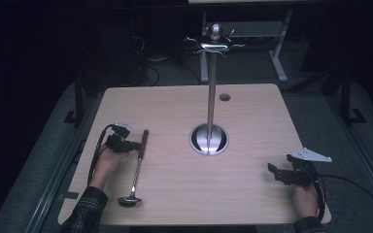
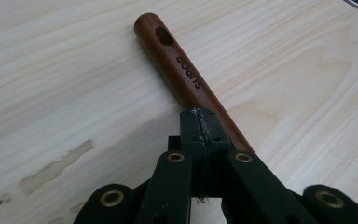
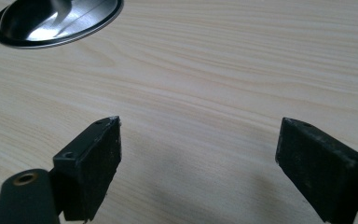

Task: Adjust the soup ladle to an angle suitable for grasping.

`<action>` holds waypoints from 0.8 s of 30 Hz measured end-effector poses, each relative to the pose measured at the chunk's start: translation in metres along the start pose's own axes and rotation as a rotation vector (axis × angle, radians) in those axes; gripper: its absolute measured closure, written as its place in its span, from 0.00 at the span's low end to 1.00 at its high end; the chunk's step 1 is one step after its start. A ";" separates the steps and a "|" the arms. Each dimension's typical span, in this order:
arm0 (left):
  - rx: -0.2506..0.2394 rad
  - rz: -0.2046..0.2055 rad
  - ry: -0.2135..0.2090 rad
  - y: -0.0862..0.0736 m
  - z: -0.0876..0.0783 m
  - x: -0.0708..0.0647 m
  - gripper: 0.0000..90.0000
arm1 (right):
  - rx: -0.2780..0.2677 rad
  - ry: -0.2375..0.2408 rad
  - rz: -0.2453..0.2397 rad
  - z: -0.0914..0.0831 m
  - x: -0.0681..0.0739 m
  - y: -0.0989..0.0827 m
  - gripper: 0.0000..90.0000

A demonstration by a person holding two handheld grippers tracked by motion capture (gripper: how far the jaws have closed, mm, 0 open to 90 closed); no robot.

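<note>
A ladle lies on the wooden table (image 1: 175, 111) at the left, its brown wooden handle (image 1: 144, 142) pointing away and its metal bowl (image 1: 129, 199) near the front edge. My left gripper (image 1: 135, 144) is shut, pad against pad, with its tips right at the handle's side. In the left gripper view the closed tips (image 2: 199, 116) sit over the handle (image 2: 177, 65), which carries a hanging hole and a printed brand name and runs on under the jaws; nothing is between them. My right gripper (image 1: 273, 171) rests open at the front right, with bare table between its jaws (image 3: 198, 140).
A tall metal stand (image 1: 212, 82) with hooks (image 1: 215, 44) at its top rises from a round shiny base (image 1: 209, 140) in the middle of the table; the base (image 3: 56, 21) also shows in the right gripper view. A small round hole (image 1: 225, 97) sits behind it.
</note>
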State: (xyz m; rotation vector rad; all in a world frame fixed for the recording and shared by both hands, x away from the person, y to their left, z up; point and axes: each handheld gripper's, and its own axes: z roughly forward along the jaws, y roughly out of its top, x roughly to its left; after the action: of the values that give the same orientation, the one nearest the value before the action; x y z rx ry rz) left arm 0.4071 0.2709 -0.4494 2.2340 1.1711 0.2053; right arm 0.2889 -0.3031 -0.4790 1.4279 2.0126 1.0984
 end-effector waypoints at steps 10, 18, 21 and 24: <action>0.023 0.069 -0.035 0.011 0.007 -0.022 1.00 | 0.000 -0.001 0.002 0.000 0.000 0.000 0.15; 0.043 0.116 -0.067 0.016 0.015 -0.038 1.00 | 0.000 0.002 0.006 0.000 0.000 0.000 0.15; 0.053 0.149 -0.074 0.019 0.016 -0.045 1.00 | 0.000 0.004 0.006 0.000 -0.001 0.000 0.15; 0.055 0.148 -0.084 0.020 0.017 -0.048 1.00 | 0.000 0.003 0.006 0.000 -0.001 0.000 0.15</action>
State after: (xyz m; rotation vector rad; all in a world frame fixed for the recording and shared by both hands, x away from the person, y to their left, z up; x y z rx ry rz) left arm 0.3986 0.2172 -0.4453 2.3554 0.9786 0.1386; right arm 0.2888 -0.3037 -0.4789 1.4335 2.0117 1.1032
